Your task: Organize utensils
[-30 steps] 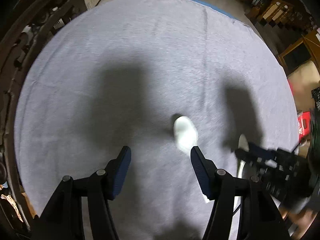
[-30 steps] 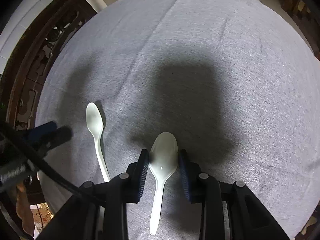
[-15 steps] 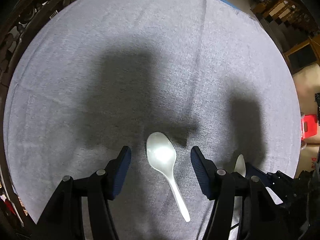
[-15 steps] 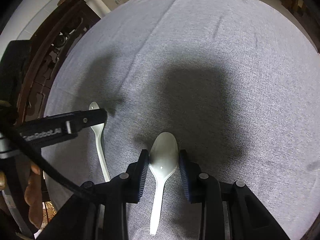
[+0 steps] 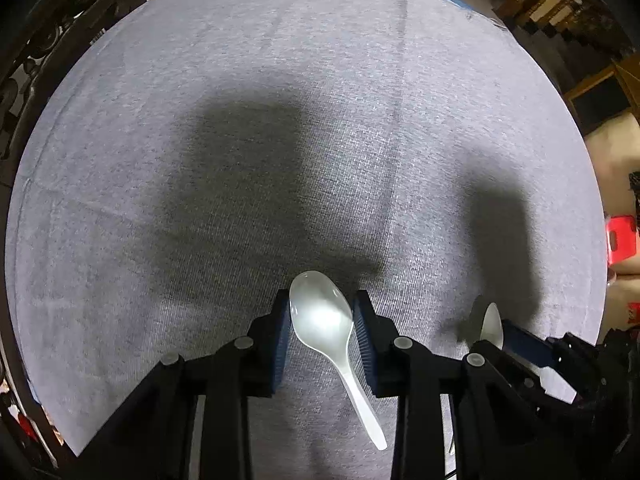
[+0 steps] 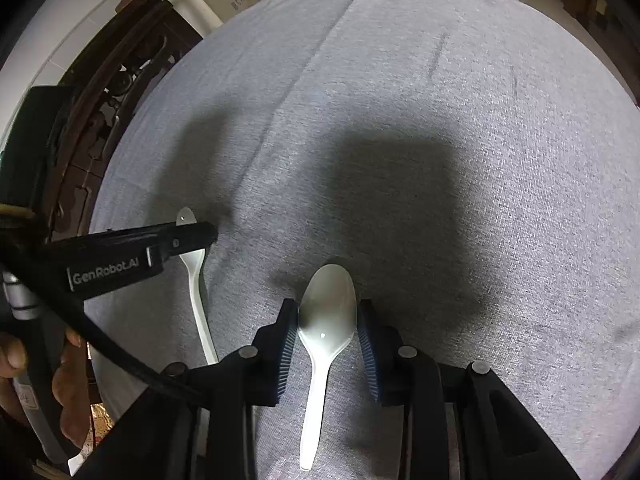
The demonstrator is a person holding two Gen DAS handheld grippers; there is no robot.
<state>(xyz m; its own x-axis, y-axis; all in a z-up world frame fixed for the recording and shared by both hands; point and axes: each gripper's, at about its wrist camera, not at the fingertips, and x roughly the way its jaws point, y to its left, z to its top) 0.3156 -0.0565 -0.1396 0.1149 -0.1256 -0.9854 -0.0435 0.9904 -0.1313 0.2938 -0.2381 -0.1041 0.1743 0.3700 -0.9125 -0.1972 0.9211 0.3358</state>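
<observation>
- Item 1, left spoon (image 5: 322, 314): white plastic, glossy bowl facing up, lying near the near edge of the table (image 5: 280, 100); handle trailing back toward the near edge and angling to the right.
- Item 2, right spoon (image 6: 327, 312): same white plastic type, bowl up, handle running straight back toward the near edge; sitting to the right of item 1, both close to that edge.
- Left gripper (image 5: 322, 332): jaws sitting tight against both sides of the left spoon's bowl, apparently pinching it across its widest part.
- Right gripper (image 6: 328, 336): jaws likewise pressing on the 2 flanks of the right spoon's bowl.
- Whether either spoon is lifting off the grey cloth or resting on it, I cannot tell.
- Handling judgement: both spoons are looking very light and thin-walled; the smooth curved bowl is likely offering a slippery, tapering surface, so a hard squeeze may be flexing it or squirting it forward.
- Hold point judgement: the neck where bowl narrows into handle is looking like the steadier place, being flatter and stiffer than the bowl rim.
- Fragility judgement: the slim handle is probably bending easily and snapping under sideways load.
</observation>
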